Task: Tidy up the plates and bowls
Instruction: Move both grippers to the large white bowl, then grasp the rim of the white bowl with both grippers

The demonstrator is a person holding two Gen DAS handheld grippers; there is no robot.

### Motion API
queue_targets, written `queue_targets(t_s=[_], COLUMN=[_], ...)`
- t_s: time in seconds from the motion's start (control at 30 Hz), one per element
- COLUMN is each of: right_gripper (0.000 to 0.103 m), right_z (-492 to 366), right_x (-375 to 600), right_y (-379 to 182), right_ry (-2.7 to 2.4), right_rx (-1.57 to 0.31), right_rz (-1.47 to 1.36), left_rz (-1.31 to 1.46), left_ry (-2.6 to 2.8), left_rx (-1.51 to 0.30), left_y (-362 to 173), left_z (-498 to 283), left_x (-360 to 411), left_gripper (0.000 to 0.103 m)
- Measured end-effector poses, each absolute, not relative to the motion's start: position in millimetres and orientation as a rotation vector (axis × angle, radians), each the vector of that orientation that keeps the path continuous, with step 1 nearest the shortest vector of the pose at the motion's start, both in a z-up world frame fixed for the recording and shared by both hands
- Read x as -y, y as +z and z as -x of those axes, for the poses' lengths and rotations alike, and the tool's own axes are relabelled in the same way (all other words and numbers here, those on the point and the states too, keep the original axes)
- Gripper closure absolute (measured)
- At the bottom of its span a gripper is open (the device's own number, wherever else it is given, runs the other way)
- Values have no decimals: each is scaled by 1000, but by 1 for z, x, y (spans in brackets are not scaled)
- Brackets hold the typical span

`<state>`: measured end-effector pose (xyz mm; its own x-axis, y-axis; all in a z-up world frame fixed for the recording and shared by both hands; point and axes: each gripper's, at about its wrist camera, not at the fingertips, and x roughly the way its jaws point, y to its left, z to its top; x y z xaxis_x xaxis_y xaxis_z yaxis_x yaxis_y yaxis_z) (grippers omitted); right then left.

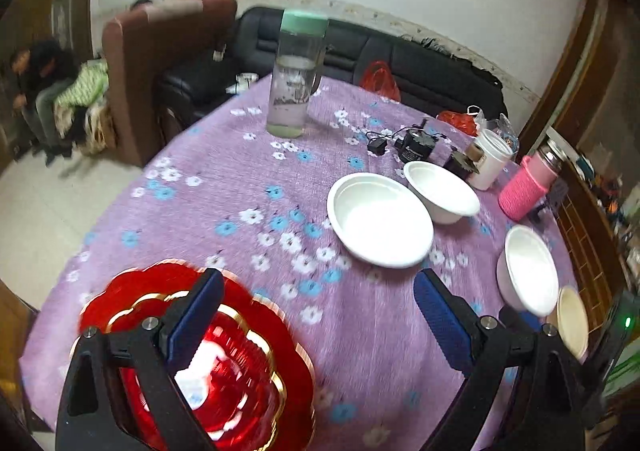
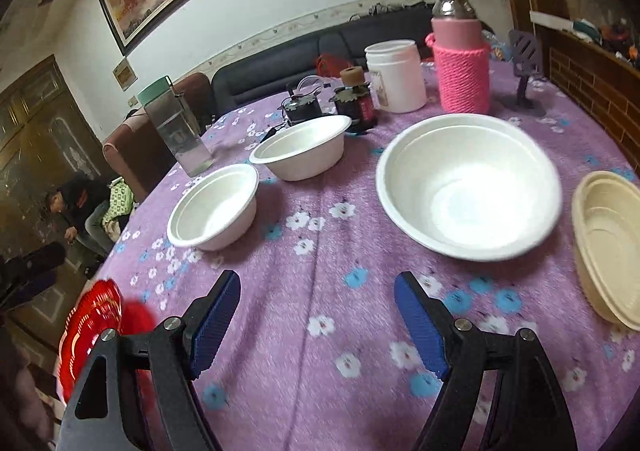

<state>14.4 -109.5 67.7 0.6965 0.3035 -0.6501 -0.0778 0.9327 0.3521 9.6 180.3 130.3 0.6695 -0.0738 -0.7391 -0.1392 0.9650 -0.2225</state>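
Three white bowls stand on the purple flowered tablecloth [image 2: 320, 331]: a large one [image 2: 468, 187] at the right, a smaller one [image 2: 214, 207] at the left and one [image 2: 304, 147] behind. In the left wrist view they are the right-hand bowl [image 1: 528, 267], the middle bowl [image 1: 380, 219] and the far bowl [image 1: 440, 191]. Stacked beige bowls [image 2: 608, 251] sit at the right edge. A red gold-rimmed plate [image 1: 248, 363] lies at the near left. My left gripper [image 1: 316, 291] is open, its left finger over the plate. My right gripper [image 2: 318, 287] is open over bare cloth in front of the bowls.
At the back of the table stand a clear water bottle [image 2: 176, 131], a pink knit-covered bottle [image 2: 464, 63], a white jar [image 2: 396, 75], a dark jar [image 2: 356, 99] and black gadgets with cables [image 1: 412, 143]. A person [image 1: 44, 83] sits beyond the table's left side, by a sofa [image 1: 360, 51].
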Motion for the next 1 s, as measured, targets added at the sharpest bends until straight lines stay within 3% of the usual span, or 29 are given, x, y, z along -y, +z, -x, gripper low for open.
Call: queue_targets(t_s=[0.47,0.7,0.77,0.87,0.9,0.97,1.0], right_gripper=[20,35,39,47,52,61,68], right_z=[-108,-129,-130,-134,-136,-137,-137], right_x=[61,46,44,44,43,42,40], right_y=[41,29,25,19,17,17,17], right_ry=[304,343,354,379,390,408,423], right_rx=[-902,-925,-925,-933,-935,-935,-933], right_rz=[-449,-451,-451,-471,-479,-485,-489], left_rz=[304,318,312,293,291,264,265], left_ry=[99,77,66,36,23,25,6], left_rx=[-1032,-1113,-1132,-1177,-1193,-1184,-1189], left_y=[76,47,41,33,30,29,29], left_z=[-130,-160,-164,-168,-169,-168,-168], left_x=[-186,-179,-176,-170,-167,-162,-160], left_gripper=[8,10,17,43,57,64,76])
